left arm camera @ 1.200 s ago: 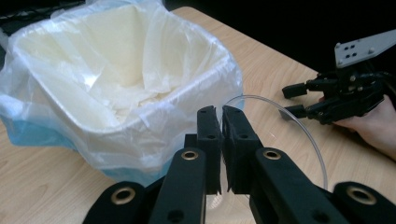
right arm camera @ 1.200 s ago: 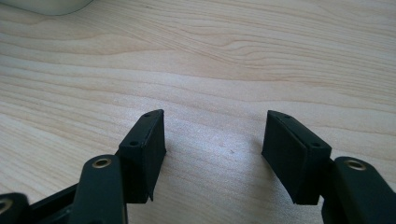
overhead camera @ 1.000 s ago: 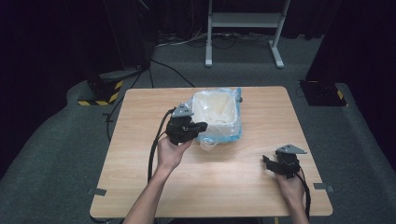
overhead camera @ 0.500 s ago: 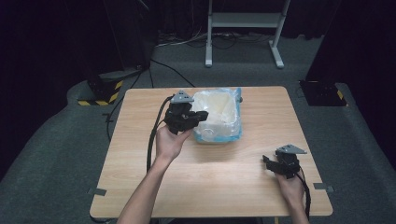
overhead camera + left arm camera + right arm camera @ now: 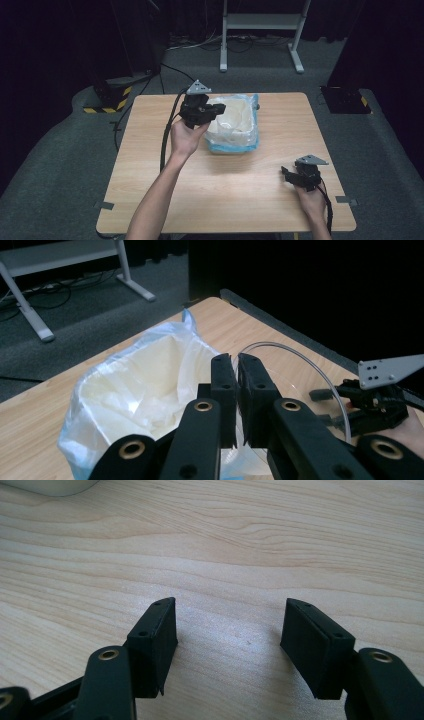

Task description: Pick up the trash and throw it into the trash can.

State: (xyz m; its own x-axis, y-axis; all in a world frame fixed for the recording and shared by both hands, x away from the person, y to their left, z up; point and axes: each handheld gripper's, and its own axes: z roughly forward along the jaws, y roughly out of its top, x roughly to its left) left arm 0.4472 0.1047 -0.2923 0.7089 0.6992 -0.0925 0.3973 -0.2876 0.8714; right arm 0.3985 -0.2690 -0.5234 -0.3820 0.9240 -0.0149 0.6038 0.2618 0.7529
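Clamped in the left gripper (image 5: 235, 400): rim of a clear plastic bowl (image 5: 300, 390), lifted beside the plastic-lined container (image 5: 235, 125) at table centre, toward twelve o'clock. Right gripper (image 5: 302, 176) idle at four o'clock, jaws apart on bare table (image 5: 250, 540). Apparently mid-way, with placing left.

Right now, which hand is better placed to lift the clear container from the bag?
Left: the left gripper has jaws shut on the clear container over the plastic bag; the right gripper sits open, apart.
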